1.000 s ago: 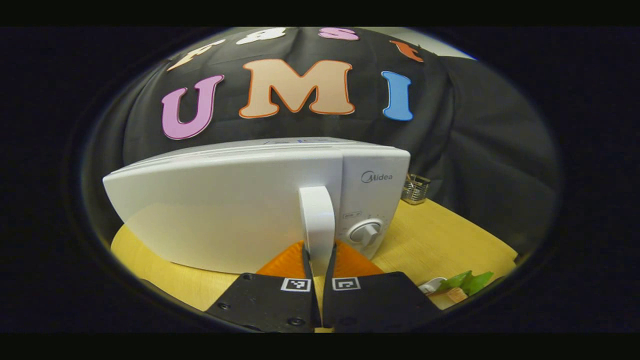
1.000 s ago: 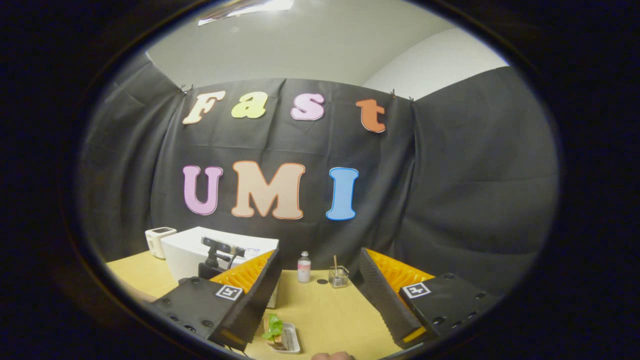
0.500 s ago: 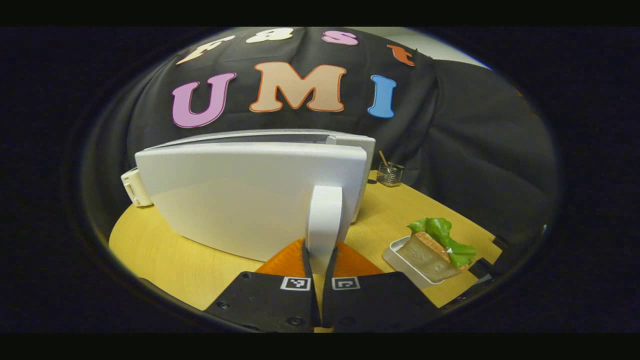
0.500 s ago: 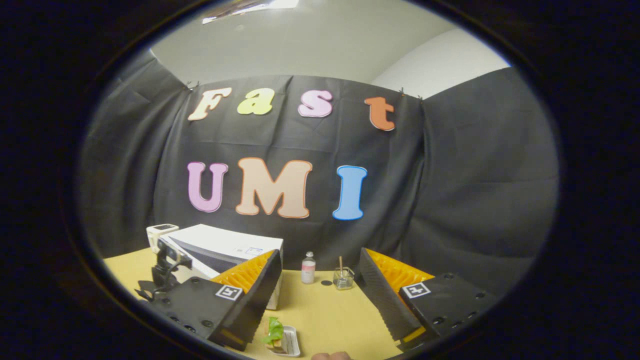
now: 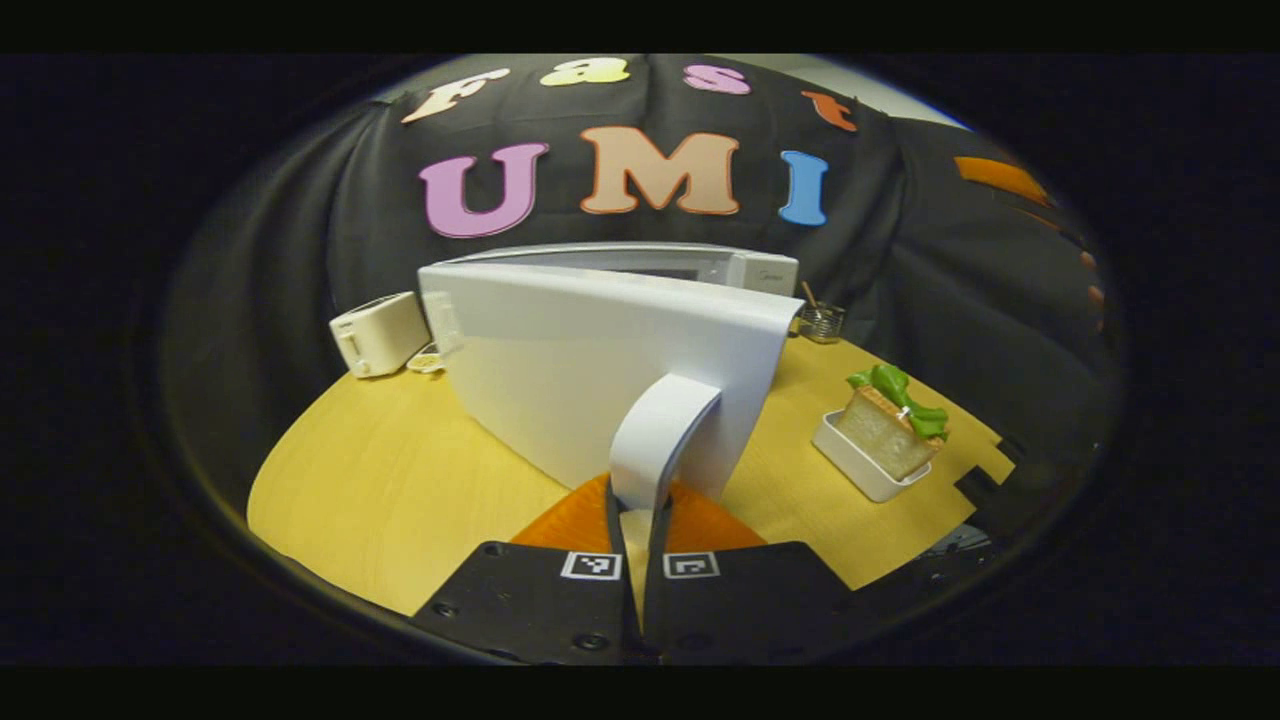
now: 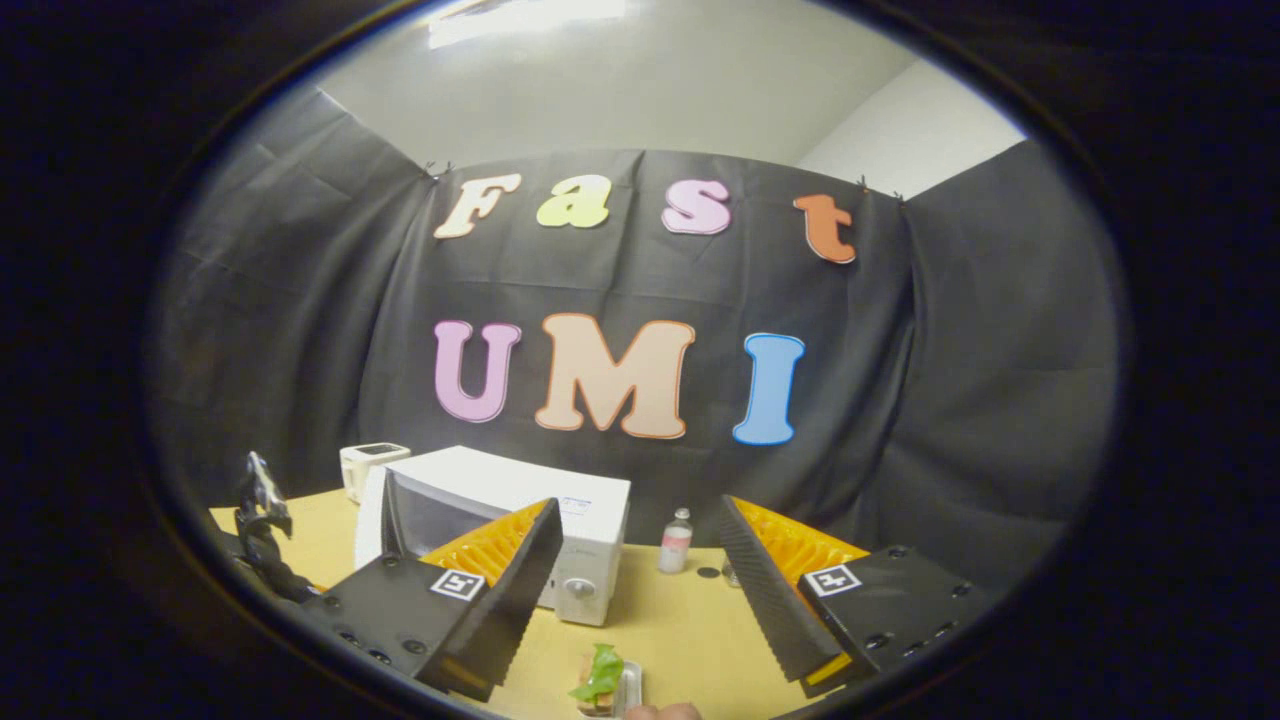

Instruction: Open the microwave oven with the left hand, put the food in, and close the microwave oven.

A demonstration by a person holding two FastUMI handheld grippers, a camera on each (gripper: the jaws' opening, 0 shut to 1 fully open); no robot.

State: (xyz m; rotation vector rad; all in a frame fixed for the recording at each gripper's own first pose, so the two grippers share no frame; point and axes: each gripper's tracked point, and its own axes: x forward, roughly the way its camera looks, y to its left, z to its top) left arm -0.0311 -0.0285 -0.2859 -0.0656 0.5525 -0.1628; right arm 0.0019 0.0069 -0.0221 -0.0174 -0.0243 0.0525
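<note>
The white microwave stands on the yellow table with its door swung well open. My left gripper is shut on the door's white curved handle, both orange fingers pressing its lower end. The food, a toast sandwich with green lettuce, sits in a small white tray to the right of the door. In the right gripper view the food lies low between the fingers and below them. My right gripper is open, holds nothing, and hangs above the table in front of the microwave.
A white toaster stands left of the microwave at the back. A small glass cup and a little bottle stand to the microwave's right near the cloth wall. The left gripper's rig shows by the open door.
The left gripper has pulled the handle toward itself and swung the door from nearly shut to wide open. The right gripper has shifted its view slightly, staying open.
</note>
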